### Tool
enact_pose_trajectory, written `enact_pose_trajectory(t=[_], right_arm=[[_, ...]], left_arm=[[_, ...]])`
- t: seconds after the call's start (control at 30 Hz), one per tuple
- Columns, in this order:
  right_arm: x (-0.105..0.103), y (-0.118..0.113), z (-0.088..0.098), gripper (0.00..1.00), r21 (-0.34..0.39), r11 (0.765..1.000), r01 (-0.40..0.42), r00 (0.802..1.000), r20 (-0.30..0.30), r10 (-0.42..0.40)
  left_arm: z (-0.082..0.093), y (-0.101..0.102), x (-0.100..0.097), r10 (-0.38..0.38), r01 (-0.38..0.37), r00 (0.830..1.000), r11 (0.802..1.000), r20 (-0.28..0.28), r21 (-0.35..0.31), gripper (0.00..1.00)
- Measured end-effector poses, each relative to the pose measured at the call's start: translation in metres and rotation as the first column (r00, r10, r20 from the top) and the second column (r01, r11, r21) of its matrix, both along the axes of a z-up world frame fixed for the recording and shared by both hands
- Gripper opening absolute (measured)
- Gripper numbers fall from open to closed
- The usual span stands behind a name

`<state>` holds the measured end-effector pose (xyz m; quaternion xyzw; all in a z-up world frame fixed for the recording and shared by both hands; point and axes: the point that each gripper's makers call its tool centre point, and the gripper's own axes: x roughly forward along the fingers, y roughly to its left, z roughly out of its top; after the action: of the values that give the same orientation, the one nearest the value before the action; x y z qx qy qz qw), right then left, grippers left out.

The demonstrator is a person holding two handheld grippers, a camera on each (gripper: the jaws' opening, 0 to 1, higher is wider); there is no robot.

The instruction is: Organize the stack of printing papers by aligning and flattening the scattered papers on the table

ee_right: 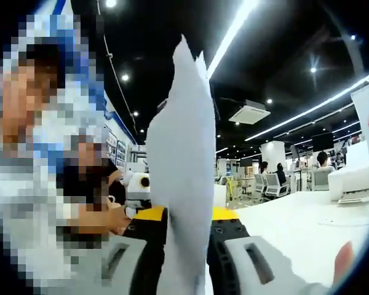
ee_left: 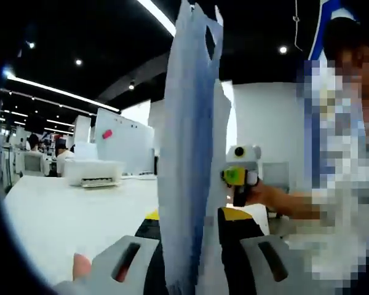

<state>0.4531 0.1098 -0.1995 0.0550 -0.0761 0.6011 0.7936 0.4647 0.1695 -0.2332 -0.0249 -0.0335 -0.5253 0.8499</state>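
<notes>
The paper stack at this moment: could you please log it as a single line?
paper stack: upright, edge-on, top edges uneven | left hand-held gripper: shut on paper stack | right hand-held gripper: shut on paper stack | table: beneath

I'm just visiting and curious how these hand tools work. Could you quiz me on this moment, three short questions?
1. True or false: the sheets of paper are lying flat on the white table.
2. What does the left gripper clamp?
3. The right gripper is: A) open, B) shut on the paper.

Key: 1 false, the sheets stand upright, edge-on, between the jaws. 2 the paper. 3 B.
</notes>
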Motion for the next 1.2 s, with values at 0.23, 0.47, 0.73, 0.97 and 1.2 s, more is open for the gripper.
enact_pose_trajectory(t=[0.23, 0.47, 0.73, 0.97, 1.2], right_arm=[[-0.002, 0.001, 0.005, 0.23, 0.01, 1.0, 0.013, 1.0, 0.011, -0.014], [-0.006, 0.0, 0.006, 0.0, 0.018, 1.0, -0.01, 1.0, 0.016, 0.01], [-0.008, 0.0, 0.006, 0.07, 0.018, 1.0, -0.014, 0.999, 0.032, 0.013], [-0.01, 0.0, -0.005, 0.03, 0.002, 1.0, -0.007, 1.0, 0.004, 0.007], [-0.01, 0.004, -0.006, 0.0, 0.014, 0.999, -0.035, 0.999, -0.036, 0.035]], left_arm=[[-0.006, -0.014, 0.002, 0.0, -0.001, 1.0, 0.998, 0.013, 0.065, 0.27], [-0.01, -0.022, -0.005, -0.063, 0.064, 0.998, 0.997, -0.01, 0.051, 0.06], [-0.012, -0.018, -0.003, -0.04, 0.04, 0.999, 0.997, -0.004, 0.063, 0.2], [-0.019, -0.019, -0.005, -0.059, 0.06, 0.998, 0.995, -0.019, 0.082, 0.09], [-0.02, -0.013, -0.004, -0.068, 0.071, 0.996, 0.996, -0.05, 0.059, 0.09]])
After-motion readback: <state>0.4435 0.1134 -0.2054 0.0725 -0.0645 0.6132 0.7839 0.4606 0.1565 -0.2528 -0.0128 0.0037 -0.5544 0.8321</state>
